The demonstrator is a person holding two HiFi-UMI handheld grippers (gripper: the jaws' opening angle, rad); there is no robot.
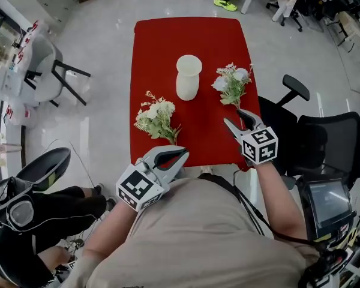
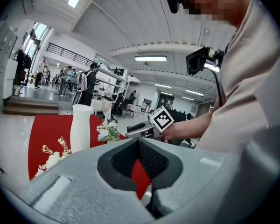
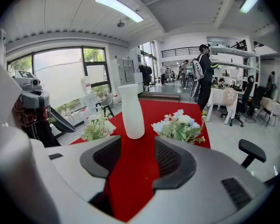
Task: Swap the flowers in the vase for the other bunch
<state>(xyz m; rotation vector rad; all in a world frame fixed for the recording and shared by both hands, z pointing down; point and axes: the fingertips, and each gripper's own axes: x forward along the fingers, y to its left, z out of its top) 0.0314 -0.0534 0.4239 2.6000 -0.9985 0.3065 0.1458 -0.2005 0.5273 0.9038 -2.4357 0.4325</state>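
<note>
An empty white vase point(image 1: 188, 77) stands upright in the middle of the red table point(image 1: 168, 41). A cream-white bunch point(image 1: 157, 117) lies left of it, and a white-blue bunch point(image 1: 232, 83) lies right of it. My left gripper point(image 1: 183, 155) hovers at the table's near edge, just short of the cream bunch's stems, its jaws shut and empty. My right gripper point(image 1: 234, 116) sits open right behind the white-blue bunch's stems with nothing between its jaws. The right gripper view shows the vase point(image 3: 131, 111), the white-blue bunch point(image 3: 179, 125) and the cream bunch point(image 3: 98, 125) ahead of the gripper point(image 3: 137, 148).
Black office chairs point(image 1: 324, 137) crowd the table's right side, and a screen point(image 1: 329, 200) sits below them. A grey chair point(image 1: 45, 59) stands to the left, and a dark seat and machine point(image 1: 24, 209) at lower left. People stand far back in the room point(image 3: 203, 69).
</note>
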